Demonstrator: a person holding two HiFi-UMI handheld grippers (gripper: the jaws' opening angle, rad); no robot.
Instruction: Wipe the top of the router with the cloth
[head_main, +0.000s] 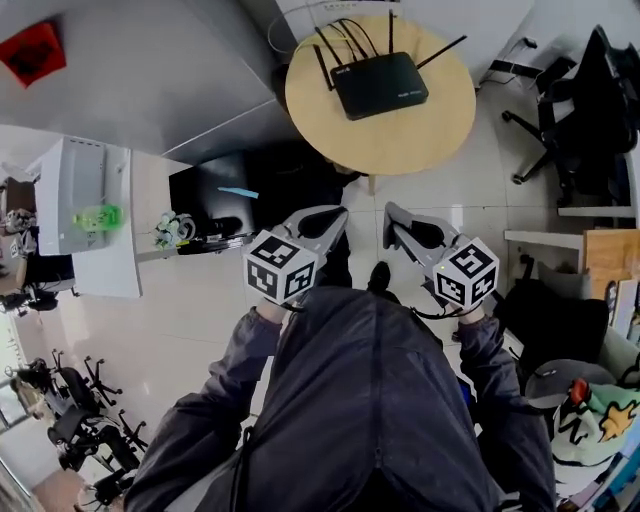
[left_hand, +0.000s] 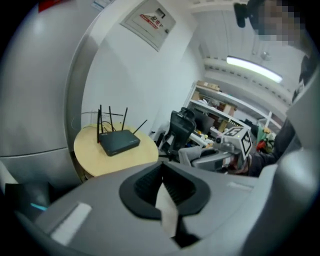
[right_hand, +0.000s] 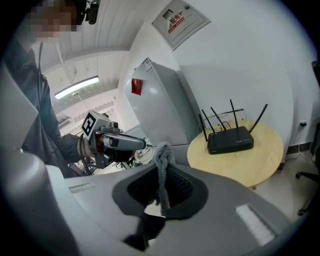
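A black router (head_main: 380, 84) with several antennas lies on a round wooden table (head_main: 400, 140) ahead of me; it also shows as the router (left_hand: 118, 141) in the left gripper view and the router (right_hand: 230, 139) in the right gripper view. My right gripper (head_main: 395, 225) is held near my body, short of the table, shut on a grey cloth (right_hand: 161, 167) that sticks up between its jaws. Beside it, at the same height, my left gripper (head_main: 325, 222) is shut with nothing in it. Both are well away from the router.
A big grey curved column (head_main: 150, 70) stands left of the table. Black office chairs (head_main: 580, 110) crowd the right side. A dark desk (head_main: 230, 200) with small items and a white cabinet (head_main: 80, 195) are at the left. Pale tiled floor (head_main: 200, 310) lies below me.
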